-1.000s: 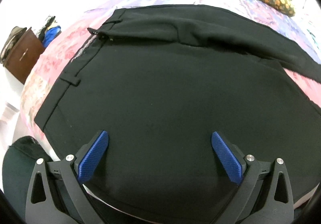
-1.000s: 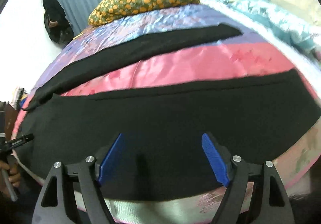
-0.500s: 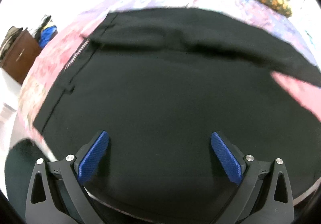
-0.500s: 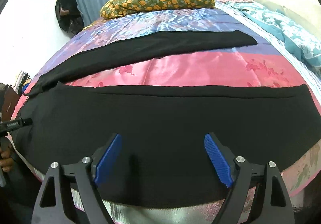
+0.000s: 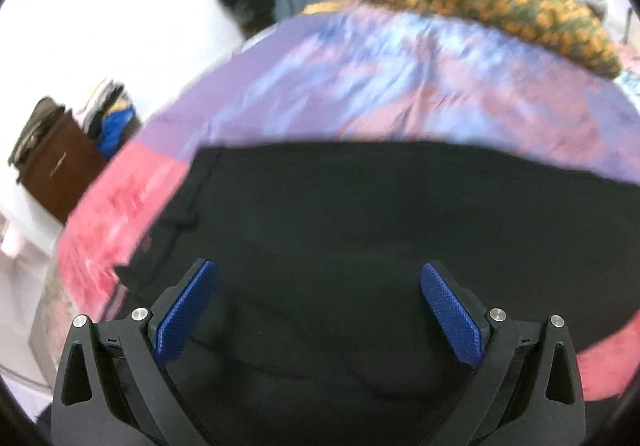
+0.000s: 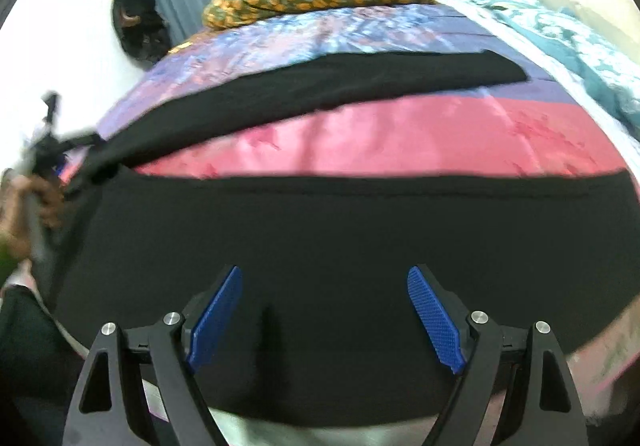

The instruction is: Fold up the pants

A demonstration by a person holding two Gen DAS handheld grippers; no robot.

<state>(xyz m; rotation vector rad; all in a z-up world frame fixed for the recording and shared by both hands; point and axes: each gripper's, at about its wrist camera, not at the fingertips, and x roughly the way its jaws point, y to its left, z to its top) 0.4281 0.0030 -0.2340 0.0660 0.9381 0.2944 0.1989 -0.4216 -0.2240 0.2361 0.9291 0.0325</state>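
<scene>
With both the left hand-held gripper point(image 5: 318, 310) and right hand-held gripper point(image 6: 322, 312) hovering wide open and empty, the black pants point(image 6: 320, 230) are lying spread on the bed point(image 6: 400, 134) just beneath and ahead, risking a thin pinch that is slipping or bunching the fold.

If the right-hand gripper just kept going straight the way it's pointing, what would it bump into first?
Most likely the black pants spread on the bed: the right gripper points down at the near leg with open jaws and nothing between them. How far off the cloth lies is unclear.
</scene>
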